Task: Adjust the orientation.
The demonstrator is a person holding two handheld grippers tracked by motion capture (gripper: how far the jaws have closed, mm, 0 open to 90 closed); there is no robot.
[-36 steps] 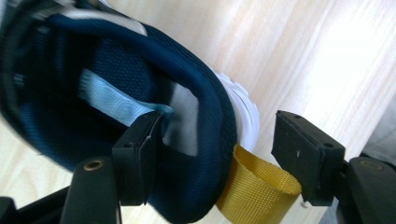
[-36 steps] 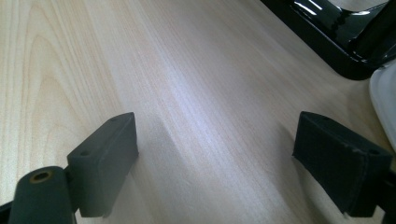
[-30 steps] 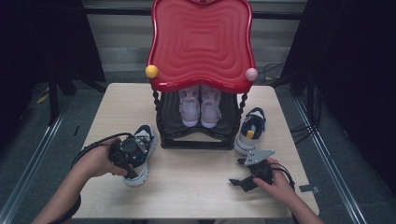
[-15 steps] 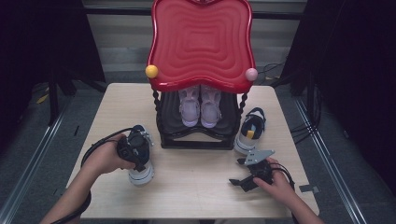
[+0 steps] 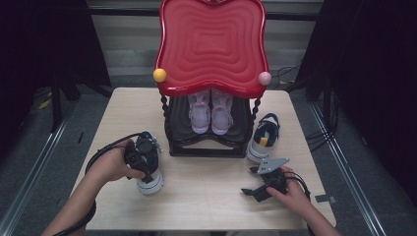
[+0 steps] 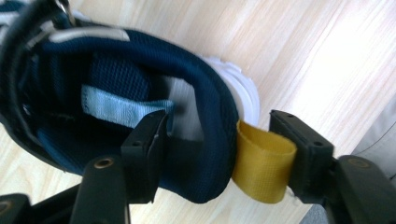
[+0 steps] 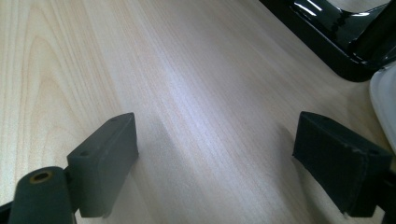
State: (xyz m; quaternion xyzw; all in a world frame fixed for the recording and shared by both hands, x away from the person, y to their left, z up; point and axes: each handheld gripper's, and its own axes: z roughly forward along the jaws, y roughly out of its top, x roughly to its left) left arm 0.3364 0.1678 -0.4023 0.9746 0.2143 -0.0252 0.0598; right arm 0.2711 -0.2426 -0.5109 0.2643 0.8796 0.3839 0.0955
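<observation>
A navy shoe [image 5: 152,183] with a white sole stands on the table, left of the stand. My left gripper [image 5: 140,160] is at its heel. In the left gripper view my left gripper [image 6: 219,135] straddles the padded heel collar [image 6: 212,121]: one jaw sits inside the shoe, the other outside against the yellow pull loop [image 6: 264,165]. Its jaws have just been opening and stand loose around the heel. The matching shoe [image 5: 264,137] rests right of the stand. My right gripper [image 5: 248,181] lies low on the table at the front right, open [image 7: 217,154] over bare wood.
A black stand [image 5: 209,147] with a red wavy top [image 5: 211,49] fills the table's back middle; a pair of pale lilac shoes [image 5: 210,110] sits on its shelf. Its black base [image 7: 336,37] lies close ahead of my right gripper. Cables trail off both sides.
The left hand and the navy shoe have shifted slightly toward the front of the table. The right gripper has kept still.
</observation>
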